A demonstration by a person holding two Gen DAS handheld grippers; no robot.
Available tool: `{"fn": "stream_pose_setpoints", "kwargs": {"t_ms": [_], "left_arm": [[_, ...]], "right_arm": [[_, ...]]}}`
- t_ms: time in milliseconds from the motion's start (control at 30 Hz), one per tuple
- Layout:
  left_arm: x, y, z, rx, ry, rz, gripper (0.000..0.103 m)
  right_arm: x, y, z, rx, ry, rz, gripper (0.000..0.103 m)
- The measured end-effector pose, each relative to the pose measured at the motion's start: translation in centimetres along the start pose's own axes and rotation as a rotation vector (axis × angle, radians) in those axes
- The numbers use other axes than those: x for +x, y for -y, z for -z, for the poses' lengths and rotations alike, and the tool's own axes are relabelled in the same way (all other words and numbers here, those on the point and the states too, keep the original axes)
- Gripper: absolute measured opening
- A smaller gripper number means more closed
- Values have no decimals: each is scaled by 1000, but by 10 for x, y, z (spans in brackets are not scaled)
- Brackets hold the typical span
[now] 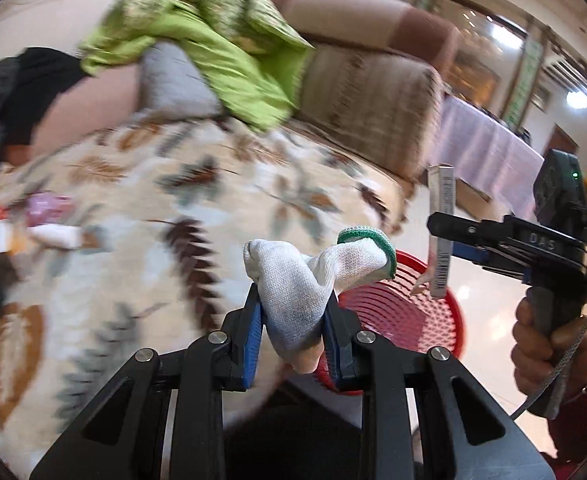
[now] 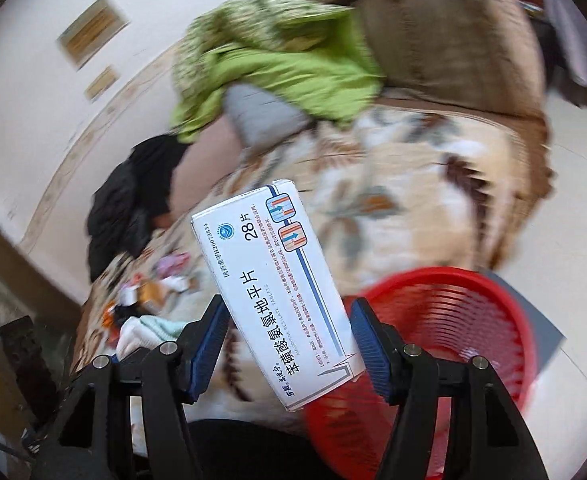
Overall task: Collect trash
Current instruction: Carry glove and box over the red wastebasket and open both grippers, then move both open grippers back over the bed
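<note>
Basket: red mesh, on floor beside sofa; inside looks bare as far as visible.
L claw: pinching white glove w/ green cuff, just over basket rim.
R claw: pinching white pill box, above basket's near edge.
Sofa: more litter on leaf-print cover; green cloth at back.

Pale cream walls with framed pictures (blurred), brown sofa under a leaf-patterned blanket, green cloth heaped on it, glossy light floor tiles, lilac-draped desk, bright windows beyond
</note>
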State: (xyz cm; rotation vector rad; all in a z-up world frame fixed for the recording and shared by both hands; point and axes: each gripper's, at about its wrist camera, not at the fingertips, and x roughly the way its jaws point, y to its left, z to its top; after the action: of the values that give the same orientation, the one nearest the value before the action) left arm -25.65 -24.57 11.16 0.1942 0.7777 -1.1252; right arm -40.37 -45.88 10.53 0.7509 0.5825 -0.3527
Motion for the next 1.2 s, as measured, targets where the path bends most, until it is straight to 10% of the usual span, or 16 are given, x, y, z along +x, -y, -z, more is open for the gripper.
{"fn": "stream_pose_setpoints", "kwargs": {"t_ms": [267,600,1200], "left_arm": [[58,73,-5,105,-130,84,26],[68,84,-7,86,-149,76,55],[-46,-46,2,-129,56,-197,65]], "right_arm": [[-5,59,2,101,-20,67,69],[-9,76,2,111,-12,70,73],[51,-63,6,-151,-133,-164,73]]}}
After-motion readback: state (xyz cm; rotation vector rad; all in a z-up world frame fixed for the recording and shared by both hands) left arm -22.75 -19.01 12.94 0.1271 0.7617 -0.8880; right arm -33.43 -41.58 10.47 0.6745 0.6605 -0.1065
